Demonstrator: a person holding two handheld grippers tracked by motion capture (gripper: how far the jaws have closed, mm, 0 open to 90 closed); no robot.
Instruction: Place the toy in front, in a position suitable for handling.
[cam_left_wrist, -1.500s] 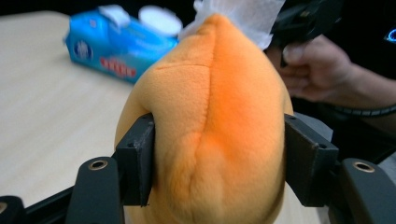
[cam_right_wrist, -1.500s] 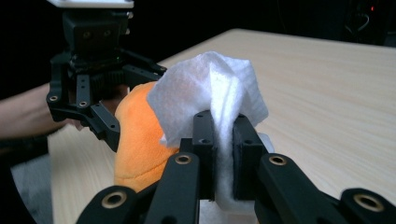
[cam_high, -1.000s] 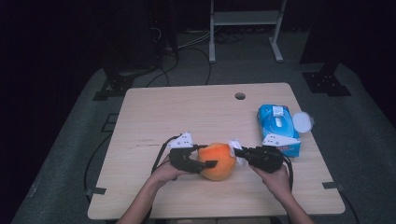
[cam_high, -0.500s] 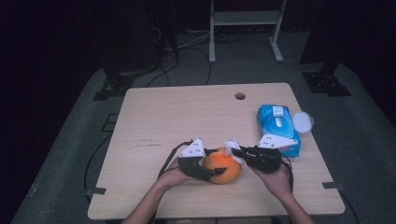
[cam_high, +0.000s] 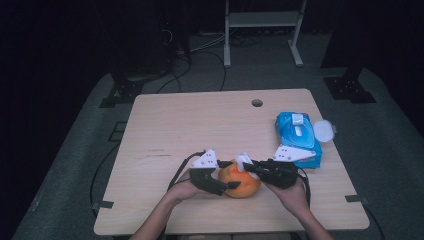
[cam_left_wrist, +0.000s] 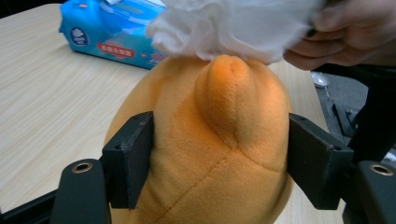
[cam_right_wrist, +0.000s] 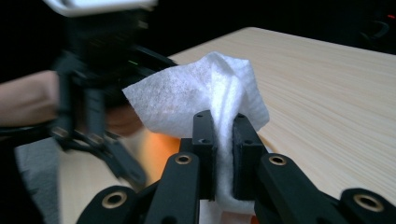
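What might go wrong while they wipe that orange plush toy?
The left gripper has just been loosening its jaws around the plush toy, so the toy may slip or roll on the table. The right gripper pinches just a fold of the wipe, which could pull free while rubbing.

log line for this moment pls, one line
left gripper: fingers around orange plush toy, just been opening | right gripper: shut on white wipe, at toy top | wipes pack: beside
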